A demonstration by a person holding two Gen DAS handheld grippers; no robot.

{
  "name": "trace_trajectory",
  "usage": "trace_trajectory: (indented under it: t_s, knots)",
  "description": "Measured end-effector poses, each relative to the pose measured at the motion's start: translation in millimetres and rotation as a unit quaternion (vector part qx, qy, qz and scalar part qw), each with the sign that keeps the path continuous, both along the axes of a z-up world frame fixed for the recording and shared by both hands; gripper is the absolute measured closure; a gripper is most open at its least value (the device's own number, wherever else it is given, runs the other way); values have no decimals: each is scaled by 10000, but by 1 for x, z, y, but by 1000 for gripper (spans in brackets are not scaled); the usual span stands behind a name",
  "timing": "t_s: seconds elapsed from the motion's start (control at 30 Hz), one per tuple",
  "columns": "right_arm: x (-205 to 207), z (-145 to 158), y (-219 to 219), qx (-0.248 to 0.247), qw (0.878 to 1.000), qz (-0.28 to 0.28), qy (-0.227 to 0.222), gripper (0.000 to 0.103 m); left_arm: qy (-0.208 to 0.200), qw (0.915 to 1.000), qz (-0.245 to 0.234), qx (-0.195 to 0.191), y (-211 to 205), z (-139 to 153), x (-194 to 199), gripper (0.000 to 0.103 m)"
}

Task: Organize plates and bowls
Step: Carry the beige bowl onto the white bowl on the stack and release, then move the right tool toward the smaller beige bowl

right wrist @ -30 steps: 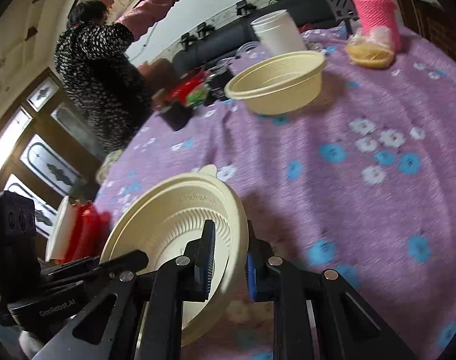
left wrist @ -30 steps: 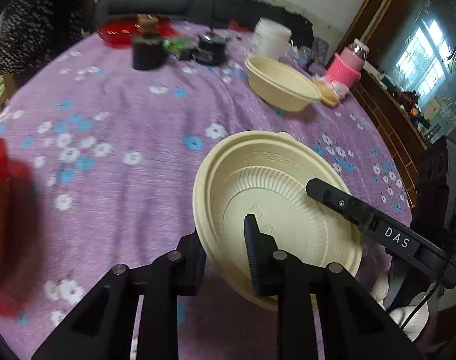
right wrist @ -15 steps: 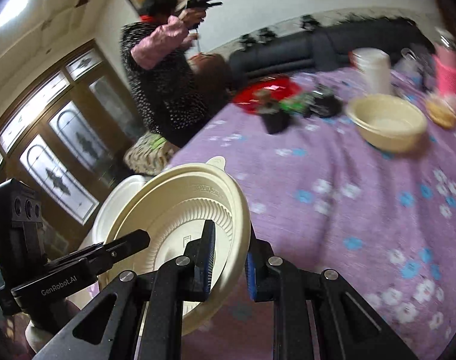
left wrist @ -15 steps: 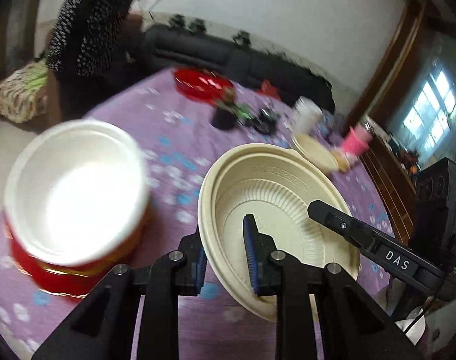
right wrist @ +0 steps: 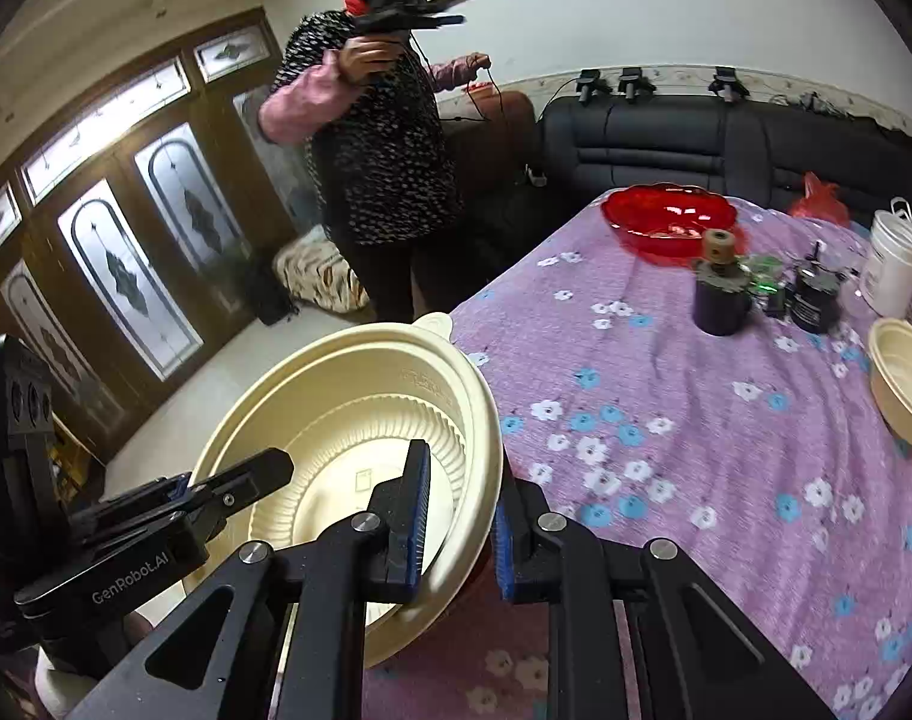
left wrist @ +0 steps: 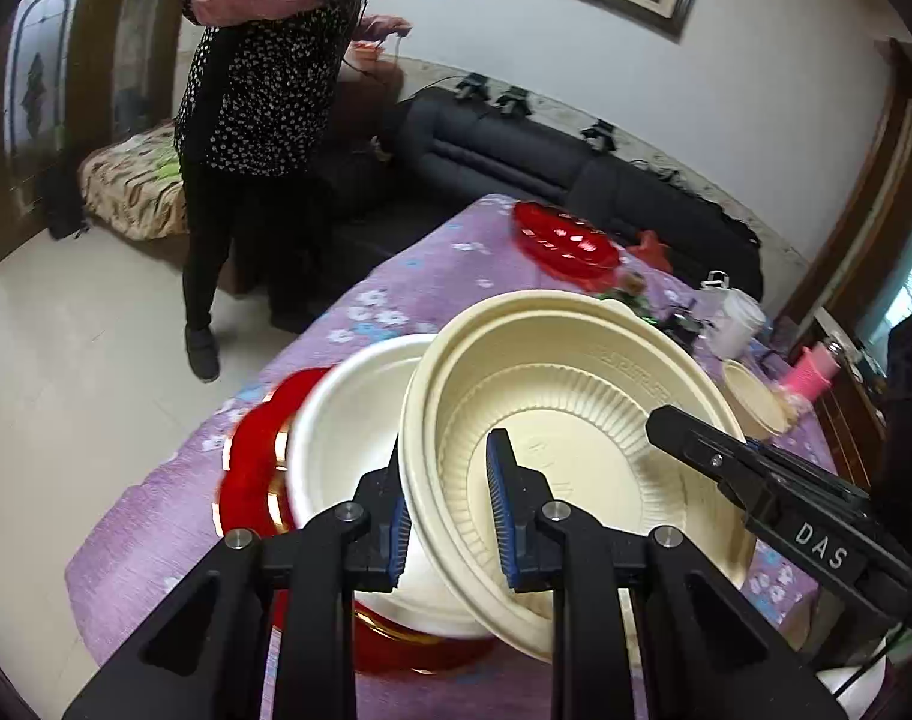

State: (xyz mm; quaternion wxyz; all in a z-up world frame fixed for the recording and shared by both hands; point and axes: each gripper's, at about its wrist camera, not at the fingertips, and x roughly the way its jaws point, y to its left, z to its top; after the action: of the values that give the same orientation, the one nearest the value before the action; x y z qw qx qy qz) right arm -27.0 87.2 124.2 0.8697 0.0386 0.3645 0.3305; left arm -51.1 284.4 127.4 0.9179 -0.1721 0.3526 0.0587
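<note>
Both grippers, left [left wrist: 447, 519] and right [right wrist: 459, 525], pinch opposite rims of the cream bowl [left wrist: 576, 450], held tilted above the white bowl [left wrist: 348, 450]; level it, centre it, then lower gently to nest.

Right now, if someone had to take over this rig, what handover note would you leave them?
Left gripper: shut on the near rim of the cream bowl.
Right gripper: shut on the same bowl's opposite rim; it is held tilted, off the table.
Just beyond it: a white bowl sitting on red plates.
Second cream bowl and red dish sit apart on the purple tablecloth.
Done: bowl lifted. Left: probably nest it into the white bowl, then collect the rest.
</note>
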Motion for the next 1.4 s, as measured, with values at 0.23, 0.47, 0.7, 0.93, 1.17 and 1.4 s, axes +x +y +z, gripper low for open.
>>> trace_trajectory:
  t_s: [0.23, 0.47, 0.7, 0.93, 1.17, 1.4]
  knots:
    - [14, -25, 30, -355, 9993, 52, 141, 82, 174, 9990, 197, 352, 8, -15, 10, 81]
    - [13, -37, 44, -624, 9980, 79, 12, 82, 5, 9984, 405, 403, 12, -12, 5, 52]
    - [-2, -32, 57, -843, 9949, 107, -541, 78, -357, 9971, 628, 239, 18, 4, -17, 34]
    - [-12, -8, 39, -446, 9952, -158, -860, 51, -738, 9941, 784, 156, 18, 21, -44, 24]
    - [-22, -5, 13, -334, 9952, -384, -841, 44, -834, 9940, 667, 230, -4, 25, -52, 22]
    - [-31, -10, -21, -267, 9960, -530, -661, 42, -769, 9961, 328, 287, -41, 22, -51, 22]
